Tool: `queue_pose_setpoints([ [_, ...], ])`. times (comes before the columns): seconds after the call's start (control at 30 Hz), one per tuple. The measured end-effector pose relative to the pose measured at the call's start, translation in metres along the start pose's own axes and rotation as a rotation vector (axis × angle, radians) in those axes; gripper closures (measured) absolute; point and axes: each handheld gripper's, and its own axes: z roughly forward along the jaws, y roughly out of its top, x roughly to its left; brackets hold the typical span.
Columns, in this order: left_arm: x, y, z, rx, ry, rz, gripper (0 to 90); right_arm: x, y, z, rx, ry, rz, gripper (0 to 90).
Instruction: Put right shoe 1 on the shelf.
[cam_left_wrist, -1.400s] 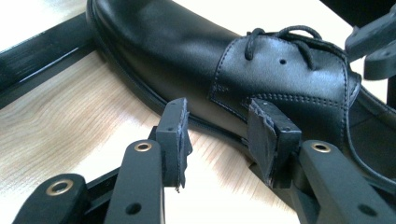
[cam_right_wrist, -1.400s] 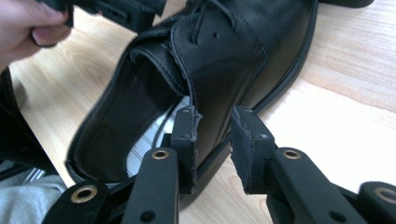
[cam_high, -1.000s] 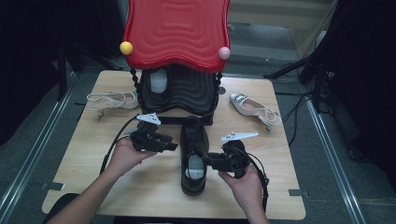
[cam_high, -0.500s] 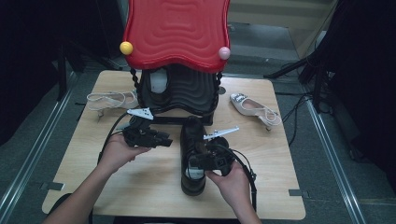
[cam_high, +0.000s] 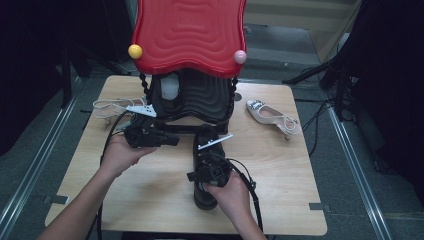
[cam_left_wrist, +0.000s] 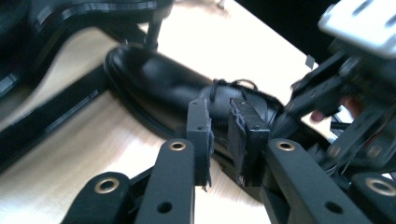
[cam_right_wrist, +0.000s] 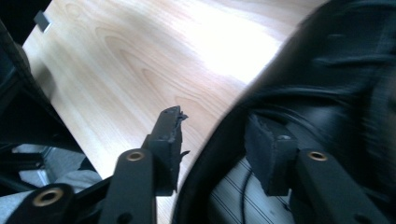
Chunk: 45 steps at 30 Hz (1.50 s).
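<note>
Right tongs (cam_high: 199, 176) astride the collar wall of a black lace-up shoe (cam_high: 206, 150), one pad inside the opening, one outside, pads not pressing, just widened. Left tongs (cam_high: 172, 140) in the air to the shoe's left, aimed at its laces, narrowed to a slim gap with nothing between. Shoe lying mid-counter (cam_high: 150, 195), toe toward a black stand (cam_high: 197, 97) under a red wavy panel (cam_high: 189, 32). Pale heeled shoe (cam_high: 272, 116) at far right, strappy sandal (cam_high: 111, 106) at far left.
</note>
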Motion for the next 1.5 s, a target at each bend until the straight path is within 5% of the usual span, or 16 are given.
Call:
queue_pose_setpoints([
  [0.3,0.000,0.025,-0.015,-0.008,0.015,0.020,81.3,0.004,0.005,0.011,0.018,-0.084,0.007,60.7],
  [0.47,-0.004,0.039,-0.023,-0.025,0.023,0.039,81.1,0.012,0.003,0.030,0.074,-0.191,-0.010,61.0],
  [0.53,-0.005,0.043,-0.025,-0.023,0.029,0.045,81.5,0.012,0.003,0.030,0.062,-0.198,0.011,62.3],
  [0.93,-0.007,0.069,-0.039,-0.030,0.058,0.080,87.0,-0.014,-0.006,0.015,0.042,-0.110,0.056,82.6],
  [1.03,-0.007,0.074,-0.041,-0.034,0.071,0.087,87.0,-0.022,-0.008,0.008,0.032,-0.067,0.062,84.2],
  [1.5,-0.004,0.104,-0.054,-0.059,0.088,0.097,88.2,-0.047,-0.012,-0.041,-0.044,-0.020,0.108,87.4],
])
